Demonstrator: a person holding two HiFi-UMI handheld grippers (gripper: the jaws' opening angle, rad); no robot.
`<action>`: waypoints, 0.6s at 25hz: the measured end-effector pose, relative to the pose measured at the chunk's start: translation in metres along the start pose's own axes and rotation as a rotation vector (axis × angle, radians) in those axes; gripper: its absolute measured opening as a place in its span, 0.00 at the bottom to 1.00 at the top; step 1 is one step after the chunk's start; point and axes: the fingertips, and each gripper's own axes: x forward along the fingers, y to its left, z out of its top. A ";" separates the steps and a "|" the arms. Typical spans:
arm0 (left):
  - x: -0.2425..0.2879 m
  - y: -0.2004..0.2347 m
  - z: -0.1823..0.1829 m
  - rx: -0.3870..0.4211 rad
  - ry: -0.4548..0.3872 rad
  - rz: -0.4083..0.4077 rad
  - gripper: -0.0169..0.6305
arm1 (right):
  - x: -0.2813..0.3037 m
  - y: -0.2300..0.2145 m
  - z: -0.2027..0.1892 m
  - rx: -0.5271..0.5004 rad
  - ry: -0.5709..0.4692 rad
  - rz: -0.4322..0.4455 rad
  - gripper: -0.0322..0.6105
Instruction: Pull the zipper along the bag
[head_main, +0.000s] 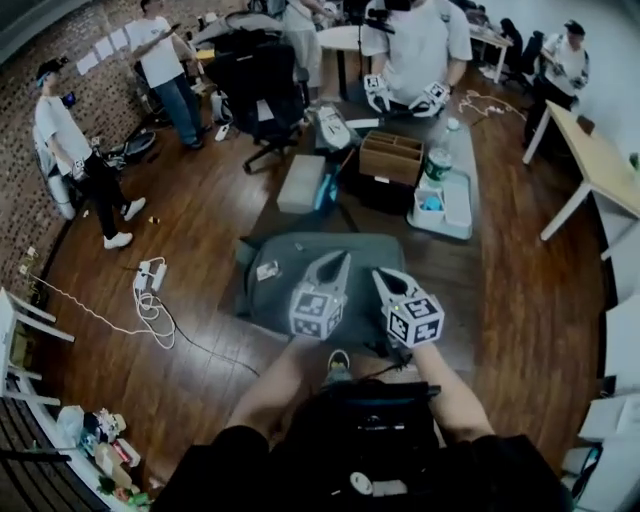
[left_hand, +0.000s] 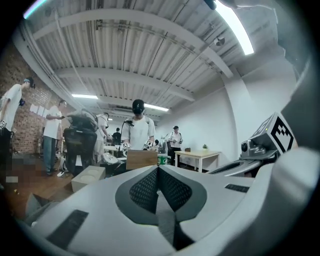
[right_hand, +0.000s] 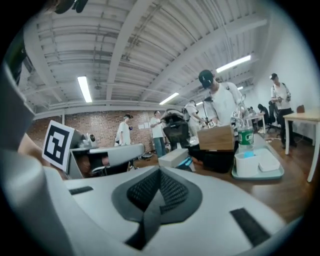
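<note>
A flat grey bag lies on the dark table just ahead of me in the head view, with a small white tag near its left end. Its zipper cannot be made out. My left gripper is held above the bag's middle, pointing away from me, jaws shut and empty. My right gripper is close beside it on the right, also shut with nothing between its pads. Neither gripper view shows the bag; each looks out level across the room.
Further along the table stand a pale box, a wooden box, a green-labelled bottle and a white tray. A person holding grippers stands at the far end. An office chair and floor cables are to the left.
</note>
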 end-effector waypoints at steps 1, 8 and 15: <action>-0.003 -0.006 0.010 0.009 -0.019 0.010 0.03 | -0.004 0.008 0.014 -0.010 -0.021 0.007 0.06; -0.059 -0.074 0.063 0.100 -0.112 0.125 0.03 | -0.064 0.081 0.061 -0.079 -0.168 0.065 0.07; -0.145 -0.147 0.091 0.280 -0.160 0.256 0.03 | -0.161 0.136 0.078 -0.136 -0.303 -0.044 0.07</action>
